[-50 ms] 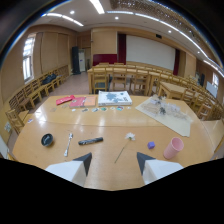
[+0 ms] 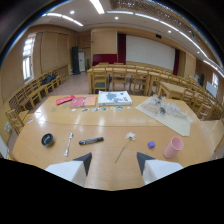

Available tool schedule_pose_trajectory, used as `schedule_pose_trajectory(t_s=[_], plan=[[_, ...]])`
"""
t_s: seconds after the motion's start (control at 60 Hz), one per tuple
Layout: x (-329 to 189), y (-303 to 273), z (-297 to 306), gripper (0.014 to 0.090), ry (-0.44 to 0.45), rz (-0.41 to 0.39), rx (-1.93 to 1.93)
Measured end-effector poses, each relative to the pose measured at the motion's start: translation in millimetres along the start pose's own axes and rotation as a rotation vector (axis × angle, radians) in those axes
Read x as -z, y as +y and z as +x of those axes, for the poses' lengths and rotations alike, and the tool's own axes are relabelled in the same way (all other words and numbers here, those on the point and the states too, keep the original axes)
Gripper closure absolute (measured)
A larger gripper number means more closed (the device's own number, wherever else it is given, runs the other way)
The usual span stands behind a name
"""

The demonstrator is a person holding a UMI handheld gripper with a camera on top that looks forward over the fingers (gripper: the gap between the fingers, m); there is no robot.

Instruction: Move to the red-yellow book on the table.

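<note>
Spread wide and holding nothing, the gripper (image 2: 114, 161) hovers over the near edge of a broad wooden surface (image 2: 110, 122), its two pale wedge-shaped fingers (image 2: 80, 165) pointing forward with bare wood showing between their dark inner tips.

Just ahead of the fingers lies a black marker (image 2: 90, 141), a slim cylinder set at a slight angle. Beside it rest a thin white pen (image 2: 68, 144) and a small round black disc (image 2: 47, 139). Ahead of the other finger lies a thin stick with a white tuft at its end (image 2: 125, 145), then a small purple block (image 2: 151, 145) and a pink plastic cup (image 2: 173, 147), which stands upright.

Well beyond the fingers, on the far part of the surface, the red-yellow book (image 2: 65, 100) lies flat, a thin rectangle. Next to it lies a reddish-pink flat book (image 2: 77, 102), then a thicker white book with a dark printed cover (image 2: 114, 98). A crinkled sheet of clear plastic (image 2: 167, 114) is spread over the far side, opposite the red-yellow book.

Rows of wooden chairs (image 2: 30, 97) and further tables fill the room behind, beneath a white projection screen (image 2: 149, 51).
</note>
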Motion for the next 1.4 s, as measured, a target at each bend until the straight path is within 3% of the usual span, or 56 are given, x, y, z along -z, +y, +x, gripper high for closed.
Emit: schedule_pose_trajectory(t_s=[0.217,0.733,1.0,1.4], plan=[[2,3,-10,0.0194,0.016,-0.005,0.012],[-17,-10,-171,0.0177,-0.055,0.017,0.038],[-114,-75,-227,0.0181,-0.088,0.064,0.079],[-335,-183,-261,0.0182,-0.067,0.089,0.018]])
